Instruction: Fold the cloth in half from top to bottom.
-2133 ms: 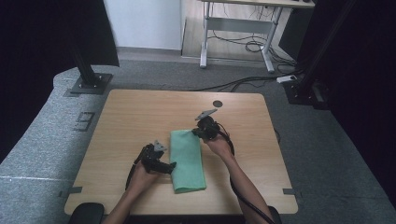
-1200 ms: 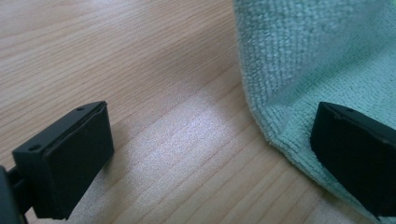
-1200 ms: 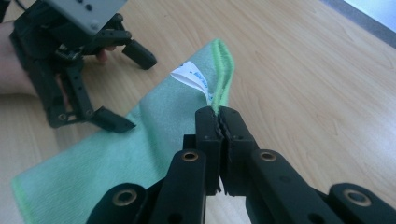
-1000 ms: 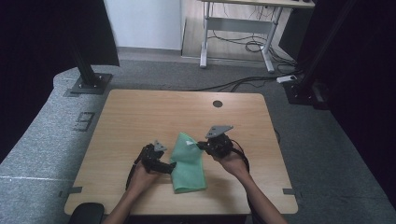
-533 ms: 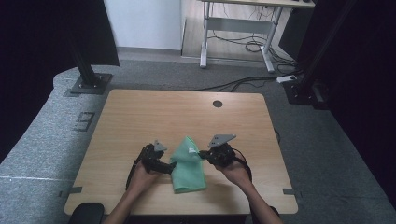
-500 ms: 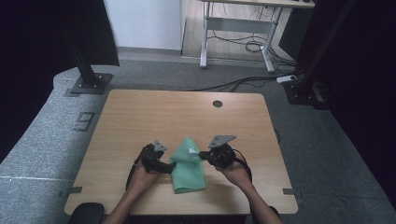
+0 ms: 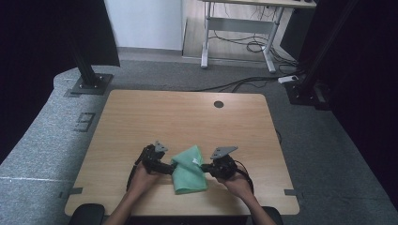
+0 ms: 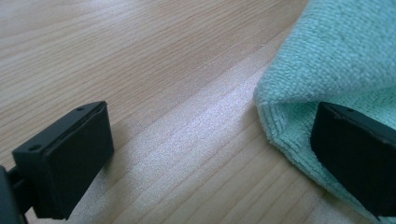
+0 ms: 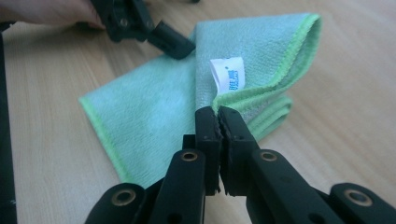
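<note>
Wooden table (image 7: 187, 117), near edge: right gripper (image 9: 217, 122) jaws pinched tight on green cloth (image 9: 163, 107) edge w/ white tag (image 9: 229, 73). Left gripper (image 8: 205, 149) jaws wide apart, one jaw resting on cloth's other side, pinning it flat.

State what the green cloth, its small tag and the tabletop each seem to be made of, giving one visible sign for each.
Green cloth: looks like microfibre terry, matt, with a fuzzy looped pile and a stitched brighter green hem.
White tag: probably woven or printed fabric, smooth, with blue lettering.
Tabletop: light wood grain, perhaps laminate rather than solid wood, with a soft satin sheen.
</note>
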Motion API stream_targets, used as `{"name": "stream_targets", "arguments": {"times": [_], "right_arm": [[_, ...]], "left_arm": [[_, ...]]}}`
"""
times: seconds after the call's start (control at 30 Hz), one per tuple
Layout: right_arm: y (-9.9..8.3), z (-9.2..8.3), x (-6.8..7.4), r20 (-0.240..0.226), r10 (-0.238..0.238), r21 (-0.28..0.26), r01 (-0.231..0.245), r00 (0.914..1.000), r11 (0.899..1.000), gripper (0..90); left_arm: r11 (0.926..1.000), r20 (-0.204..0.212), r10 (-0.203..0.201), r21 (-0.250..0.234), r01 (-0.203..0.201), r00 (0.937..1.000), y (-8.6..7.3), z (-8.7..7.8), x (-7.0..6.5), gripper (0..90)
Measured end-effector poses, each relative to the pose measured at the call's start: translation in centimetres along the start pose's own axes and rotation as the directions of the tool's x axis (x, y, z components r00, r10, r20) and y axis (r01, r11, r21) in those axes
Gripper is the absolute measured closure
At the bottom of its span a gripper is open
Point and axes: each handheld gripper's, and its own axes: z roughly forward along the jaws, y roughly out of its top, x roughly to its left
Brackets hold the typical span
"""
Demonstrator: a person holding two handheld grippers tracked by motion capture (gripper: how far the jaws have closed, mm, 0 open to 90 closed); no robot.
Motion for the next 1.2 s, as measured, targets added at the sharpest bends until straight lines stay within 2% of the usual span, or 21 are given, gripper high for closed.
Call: {"name": "stream_targets", "arguments": {"times": [0.17, 0.43, 0.63, 0.73, 0.87, 0.97, 1.07, 1.2], "right_arm": [[-0.9, 0.7, 0.6, -0.022, 0.004, 0.027, -0.003, 0.9998, 1.000, 85.8], [-2.0, 1.5, 0.9, -0.021, 0.018, 0.082, -0.017, 0.9996, 0.996, 84.0], [-2.4, 1.7, 1.1, -0.001, 0.037, 0.086, -0.037, 0.9993, 0.996, 84.2], [-2.5, 1.7, 1.1, 0.002, 0.042, 0.082, -0.042, 0.9991, 0.996, 84.3], [-2.7, 1.7, 0.9, -0.008, 0.067, 0.072, -0.066, 0.9977, 0.995, 84.2], [-2.7, 1.7, 0.9, -0.011, 0.076, 0.070, -0.076, 0.9970, 0.995, 84.2], [-2.8, 1.7, 0.9, -0.010, 0.078, 0.064, -0.077, 0.9969, 0.995, 84.1], [-2.9, 1.7, 0.9, -0.010, 0.088, 0.060, -0.087, 0.9961, 0.994, 84.0]], "left_arm": [[1.0000, 0.000, 0.000, 0.000, 0.000, 1.0000, 0.0, 0.0, 0.0, 0.0], [1.0000, 0.005, 0.004, 0.001, -0.004, 1.0000, 0.0, 0.0, 0.0, 0.0], [0.9998, 0.053, 0.022, -0.004, -0.021, 0.9984, -0.1, -0.3, 0.3, 0.0], [0.9994, 0.109, 0.032, 0.010, -0.033, 0.9935, 0.2, -0.9, 0.5, 5.7], [0.9968, 0.162, 0.079, -0.026, -0.076, 0.9836, 0.9, -2.0, 0.2, 15.2], [0.9954, 0.191, 0.083, -0.063, -0.072, 0.9780, 1.8, -2.6, -0.2, 17.3], [0.9931, 0.194, 0.101, -0.079, -0.087, 0.9758, 3.3, -2.6, -0.9, 20.1], [0.9877, 0.206, 0.144, -0.090, -0.127, 0.9679, 5.8, -2.3, -2.2, 23.6]]}}
